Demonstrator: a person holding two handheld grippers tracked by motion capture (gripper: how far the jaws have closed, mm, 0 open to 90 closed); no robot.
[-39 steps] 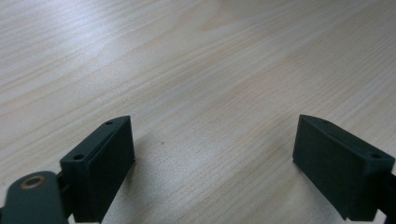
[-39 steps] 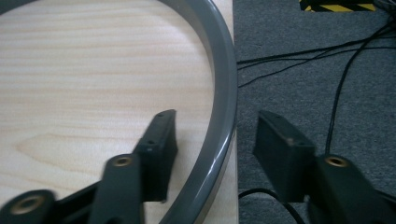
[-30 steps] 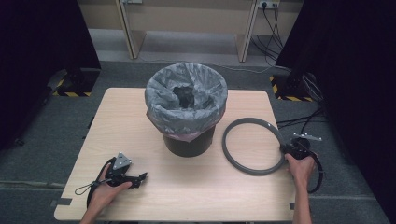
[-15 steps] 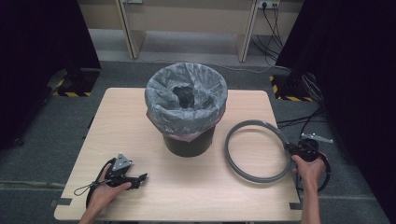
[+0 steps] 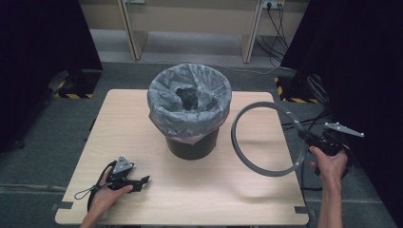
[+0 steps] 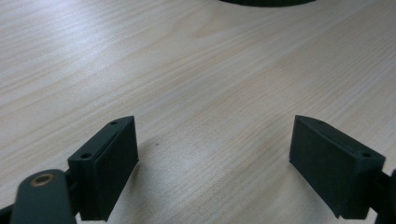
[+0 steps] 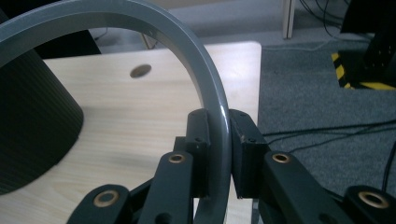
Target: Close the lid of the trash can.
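High view, bag-lined bin (image 5: 190, 142), dark lump inside (image 5: 189, 98), grey ring (image 5: 266, 137) beside

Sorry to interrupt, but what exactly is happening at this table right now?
A person works with a gripper in each hand. The right gripper is clamped on the rim of a grey ring and holds it tilted above the table, beside a black bin lined with a grey bag. The left gripper rests open on the table, holding nothing.
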